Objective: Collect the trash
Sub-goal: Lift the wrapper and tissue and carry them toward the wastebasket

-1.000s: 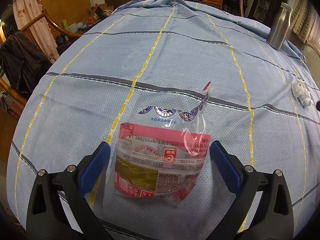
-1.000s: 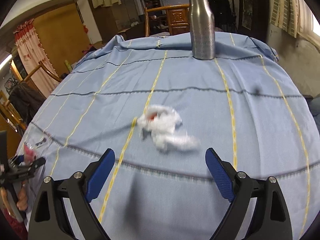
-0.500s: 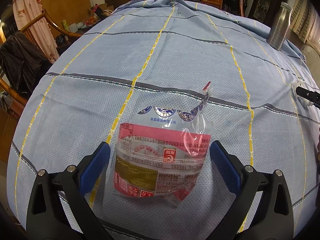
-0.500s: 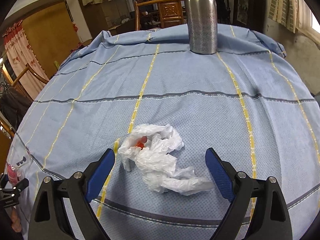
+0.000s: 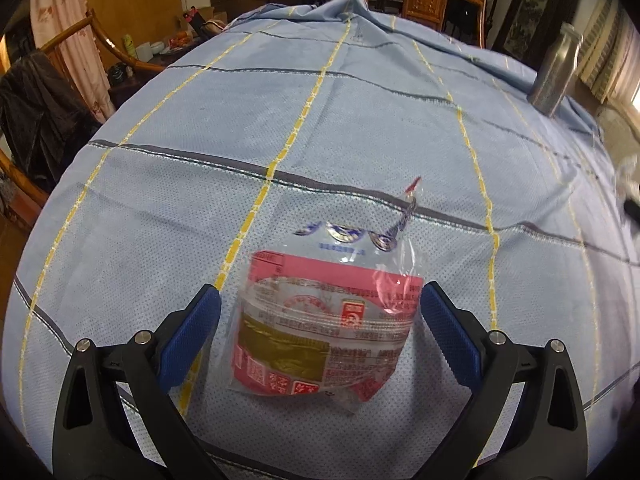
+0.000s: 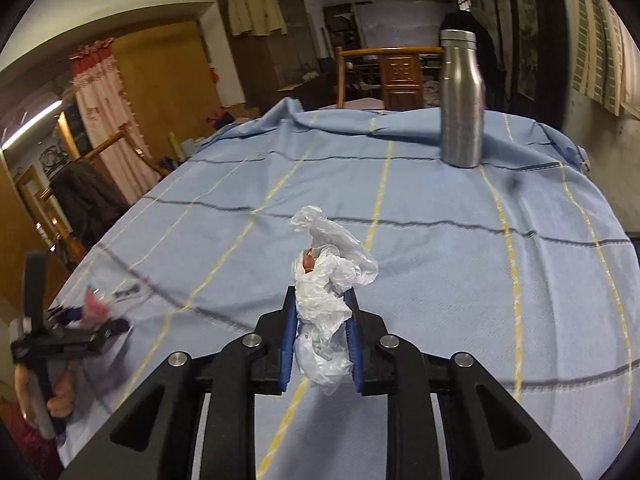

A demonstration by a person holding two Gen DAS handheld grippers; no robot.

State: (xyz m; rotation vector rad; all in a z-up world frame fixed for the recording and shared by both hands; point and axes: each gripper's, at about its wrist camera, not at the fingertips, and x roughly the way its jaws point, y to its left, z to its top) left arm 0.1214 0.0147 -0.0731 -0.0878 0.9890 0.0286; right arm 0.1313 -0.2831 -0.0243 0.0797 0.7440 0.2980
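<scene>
A clear plastic wrapper with red and gold print point(image 5: 324, 320) lies on the blue tablecloth point(image 5: 320, 128). My left gripper point(image 5: 320, 296) stands open around it, one blue pad on each side and neither touching it. In the right wrist view a crumpled white plastic bag point(image 6: 328, 276) with a small red bit inside sticks up from my right gripper point(image 6: 321, 294). Its jaws are closing, and the blue pads press the bag from both sides, lifted off the cloth. At that view's left edge a hand holds the left gripper point(image 6: 80, 332) by the blurred wrapper point(image 6: 94, 306).
A steel bottle point(image 6: 460, 100) stands upright at the far right of the table point(image 5: 554, 72). Wooden chairs stand behind the table point(image 6: 396, 68) and to its left point(image 5: 80, 52), one draped with dark clothing point(image 5: 36, 112). The cloth bunches into folds at the far edge.
My right gripper moved in over the white bag, shut on it and raised it off the cloth. The left gripper and the wrapper kept still.
</scene>
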